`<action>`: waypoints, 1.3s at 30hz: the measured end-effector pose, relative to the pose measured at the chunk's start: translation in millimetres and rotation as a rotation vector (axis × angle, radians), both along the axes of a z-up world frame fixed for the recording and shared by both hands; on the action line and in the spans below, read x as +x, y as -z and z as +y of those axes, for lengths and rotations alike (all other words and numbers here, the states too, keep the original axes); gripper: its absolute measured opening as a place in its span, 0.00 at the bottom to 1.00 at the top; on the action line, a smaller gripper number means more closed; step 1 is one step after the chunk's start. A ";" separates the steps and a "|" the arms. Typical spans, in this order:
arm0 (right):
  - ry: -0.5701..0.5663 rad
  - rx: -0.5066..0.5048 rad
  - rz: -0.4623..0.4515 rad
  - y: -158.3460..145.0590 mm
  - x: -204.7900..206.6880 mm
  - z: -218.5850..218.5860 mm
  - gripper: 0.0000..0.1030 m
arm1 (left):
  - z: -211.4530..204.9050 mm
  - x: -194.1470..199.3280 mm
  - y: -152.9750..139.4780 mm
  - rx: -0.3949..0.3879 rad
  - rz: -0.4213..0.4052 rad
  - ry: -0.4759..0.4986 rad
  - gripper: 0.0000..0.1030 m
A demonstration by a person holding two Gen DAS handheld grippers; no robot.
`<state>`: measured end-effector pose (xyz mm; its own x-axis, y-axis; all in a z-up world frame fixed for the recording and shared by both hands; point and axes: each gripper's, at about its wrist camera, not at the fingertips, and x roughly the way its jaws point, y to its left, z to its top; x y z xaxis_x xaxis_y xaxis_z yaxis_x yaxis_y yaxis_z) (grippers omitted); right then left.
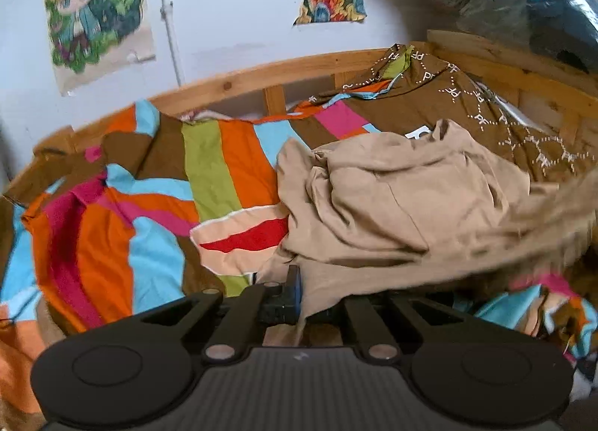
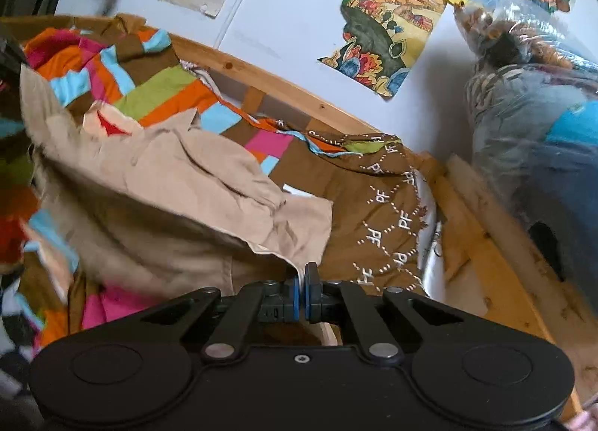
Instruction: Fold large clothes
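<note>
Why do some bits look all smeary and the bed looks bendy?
Left wrist view: the tan garment is sharp in the middle but streaks into blur at the right; the wooden bed rail bows from the fisheye lens. Right wrist view: the tan garment smears at the left edge.

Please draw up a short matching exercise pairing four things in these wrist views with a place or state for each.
Things:
1. beige garment
2. striped bedcover
3. cartoon poster
4. wooden bed rail

Places or states:
A. stuck on the wall
B. spread over the bed
C. crumpled, pinched by both grippers
D. between bedding and wall

Pairs: 1-C, 2-B, 3-A, 4-D
</note>
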<state>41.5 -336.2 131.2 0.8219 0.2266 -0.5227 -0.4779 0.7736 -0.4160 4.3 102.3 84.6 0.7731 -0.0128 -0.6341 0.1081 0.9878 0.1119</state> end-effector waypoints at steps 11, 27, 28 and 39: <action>0.081 -0.009 0.040 22.2 152.7 12.6 0.04 | -5.8 172.9 -13.2 0.000 0.059 -0.056 0.03; 0.284 0.818 0.239 76.8 207.8 -115.4 0.90 | 38.1 284.2 81.4 -0.178 0.299 -0.142 0.16; 0.307 0.820 0.241 84.6 200.5 -117.3 0.90 | 40.5 280.3 76.3 -0.194 0.295 -0.145 0.28; 0.411 0.739 0.214 129.8 172.8 -95.3 0.62 | 98.1 223.1 36.3 -0.345 0.155 -0.087 0.96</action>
<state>214.3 -431.4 1.4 0.8138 0.2757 -0.5116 -0.1117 0.9381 0.3277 227.4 200.3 48.3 0.6762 -0.1840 -0.7133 0.0119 0.9709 -0.2392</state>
